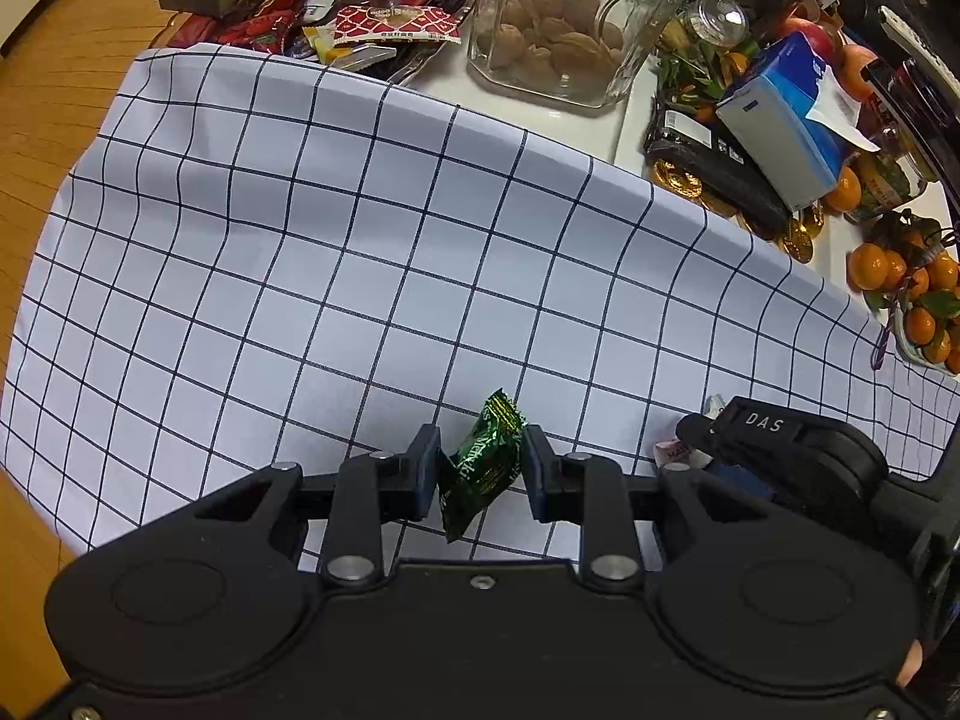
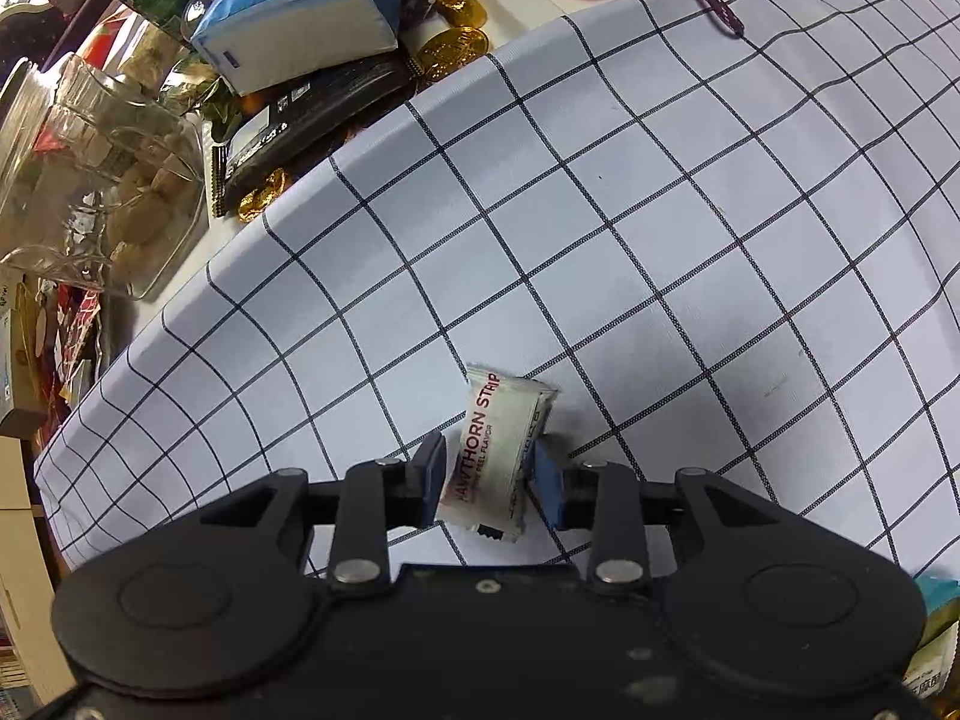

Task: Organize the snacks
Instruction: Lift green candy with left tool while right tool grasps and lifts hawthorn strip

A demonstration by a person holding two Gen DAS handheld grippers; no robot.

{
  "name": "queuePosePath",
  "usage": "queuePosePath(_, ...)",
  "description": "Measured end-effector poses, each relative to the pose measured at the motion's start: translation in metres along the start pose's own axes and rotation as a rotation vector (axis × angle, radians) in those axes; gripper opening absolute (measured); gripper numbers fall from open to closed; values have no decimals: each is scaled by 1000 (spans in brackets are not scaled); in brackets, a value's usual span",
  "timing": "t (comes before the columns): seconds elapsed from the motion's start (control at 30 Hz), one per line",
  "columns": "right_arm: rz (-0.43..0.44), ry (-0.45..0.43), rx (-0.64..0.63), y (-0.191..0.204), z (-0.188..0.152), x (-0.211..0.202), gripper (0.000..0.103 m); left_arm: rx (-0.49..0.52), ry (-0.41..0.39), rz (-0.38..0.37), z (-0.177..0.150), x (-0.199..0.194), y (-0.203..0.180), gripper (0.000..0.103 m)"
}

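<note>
In the left wrist view my left gripper [image 1: 480, 468] is shut on a green foil candy [image 1: 483, 468], held just above the white checked cloth [image 1: 360, 240]. In the right wrist view my right gripper [image 2: 489, 480] is shut on a white packet printed "Hawthorn Strip" [image 2: 498, 444], also held over the checked cloth [image 2: 660, 240]. The right gripper's body also shows in the left wrist view at the lower right [image 1: 792, 450], close beside the left one.
Behind the cloth stand a glass jar of walnuts [image 1: 570, 18], a pile of red snack packets [image 1: 360, 18], a blue tissue box [image 1: 792, 114], gold coins [image 1: 678, 177] and tangerines [image 1: 912, 294]. Wooden floor [image 1: 60, 90] shows at the left.
</note>
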State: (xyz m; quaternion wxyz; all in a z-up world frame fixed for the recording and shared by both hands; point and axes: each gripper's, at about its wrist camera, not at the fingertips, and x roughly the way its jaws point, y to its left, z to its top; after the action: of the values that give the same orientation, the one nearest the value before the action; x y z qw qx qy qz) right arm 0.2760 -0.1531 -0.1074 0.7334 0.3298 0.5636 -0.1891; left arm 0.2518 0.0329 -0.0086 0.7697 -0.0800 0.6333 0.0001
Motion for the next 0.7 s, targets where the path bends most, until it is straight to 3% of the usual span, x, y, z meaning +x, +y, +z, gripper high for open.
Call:
queuePosePath(0.1,-46,-22,-81,13,-8,1,35,2,3,10,0,2,-2,37)
queuePosePath(0.2,-106,-67,-181,25,-20,2,29,9,-2,31,-1,3,-4,37)
queuePosePath(0.23,-120,-77,-205,28,-22,3,22,12,-5,39,-1,4,-5,37)
queuePosePath(0.33,-135,-95,-260,32,-26,3,21,23,-10,57,-2,5,-6,37)
queuePosePath(0.7,-92,-92,-218,15,-13,-17,20,51,-27,75,-3,4,-9,37)
